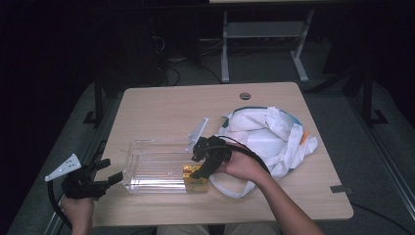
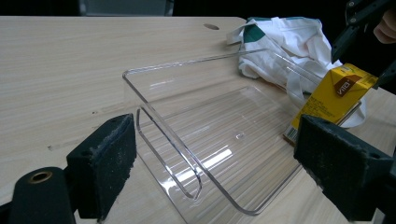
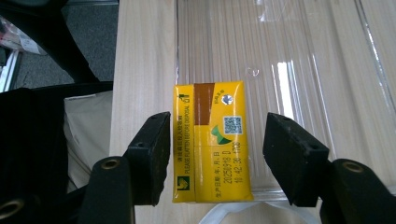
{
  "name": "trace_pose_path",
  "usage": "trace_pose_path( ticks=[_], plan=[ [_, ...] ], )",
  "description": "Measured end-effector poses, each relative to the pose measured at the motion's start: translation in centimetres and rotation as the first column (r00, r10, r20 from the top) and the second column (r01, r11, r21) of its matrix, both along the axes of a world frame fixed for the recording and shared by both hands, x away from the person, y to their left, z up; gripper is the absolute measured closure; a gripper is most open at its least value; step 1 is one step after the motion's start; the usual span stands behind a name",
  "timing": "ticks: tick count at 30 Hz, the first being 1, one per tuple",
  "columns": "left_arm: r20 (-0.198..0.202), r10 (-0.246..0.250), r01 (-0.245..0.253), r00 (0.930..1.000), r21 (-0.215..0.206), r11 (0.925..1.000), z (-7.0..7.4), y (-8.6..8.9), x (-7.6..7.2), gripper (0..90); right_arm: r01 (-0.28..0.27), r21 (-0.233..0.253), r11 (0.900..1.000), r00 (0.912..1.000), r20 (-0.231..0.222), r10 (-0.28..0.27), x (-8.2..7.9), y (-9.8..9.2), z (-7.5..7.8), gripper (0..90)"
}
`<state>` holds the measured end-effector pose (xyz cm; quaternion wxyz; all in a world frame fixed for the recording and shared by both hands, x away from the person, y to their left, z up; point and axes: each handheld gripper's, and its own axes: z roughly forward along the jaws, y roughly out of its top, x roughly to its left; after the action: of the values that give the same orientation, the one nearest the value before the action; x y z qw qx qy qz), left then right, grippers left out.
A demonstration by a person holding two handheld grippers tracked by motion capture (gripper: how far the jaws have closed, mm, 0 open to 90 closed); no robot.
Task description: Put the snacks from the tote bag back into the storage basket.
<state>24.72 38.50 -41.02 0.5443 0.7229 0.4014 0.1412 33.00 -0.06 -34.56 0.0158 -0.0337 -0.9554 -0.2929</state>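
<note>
While the high view looks down on a wooden table (image 1: 161,105), a clear plastic tray (image 1: 156,169) lies near its front edge. At the tray's 3 o'clock end sits a yellow drink carton (image 1: 195,180), with the right gripper (image 1: 203,164) directly over it. A white cloth bag (image 1: 266,134) lies at 2 o'clock. The left gripper (image 1: 105,178) waits at the tray's 9 o'clock, jaws parted and empty.

Left gripper view: wide-open jaws frame the tray (image 2: 210,144); the carton (image 2: 331,100) leans at 2 o'clock.

Right gripper view: the carton (image 3: 212,140) lies between spread jaws, neither pad touching it.
</note>
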Motion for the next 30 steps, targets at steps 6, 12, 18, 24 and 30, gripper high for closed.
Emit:
trace_pose_path(
  ticks=[6,12,18,24,30],
  plan=[
    [0.000,0.001,-0.001,1.0000,-0.002,1.0000,0.0,0.0,0.0,12.8,0.006,0.009,1.000,1.0000,0.008,-0.006,0.2,-0.1,0.8,40.1],
    [0.001,-0.001,0.001,1.0000,-0.003,1.0000,0.0,-0.1,0.0,12.8,0.017,0.018,1.000,0.9998,0.013,-0.018,0.4,-0.4,1.4,39.2],
    [0.000,0.001,-0.001,1.0000,0.000,1.0000,0.0,0.0,0.0,12.7,0.035,0.025,0.999,0.9992,0.020,-0.035,0.8,-0.8,2.0,38.4],
    [0.000,0.002,-0.002,1.0000,-0.004,1.0000,0.0,0.0,0.0,12.8,0.055,0.029,0.998,0.9980,0.030,-0.056,1.1,-1.3,2.6,37.2],
    [-0.001,0.000,0.000,1.0000,-0.001,1.0000,0.0,0.0,0.0,12.7,0.087,0.045,0.995,0.9955,0.033,-0.088,1.5,-2.1,3.1,36.0]
  ],
)
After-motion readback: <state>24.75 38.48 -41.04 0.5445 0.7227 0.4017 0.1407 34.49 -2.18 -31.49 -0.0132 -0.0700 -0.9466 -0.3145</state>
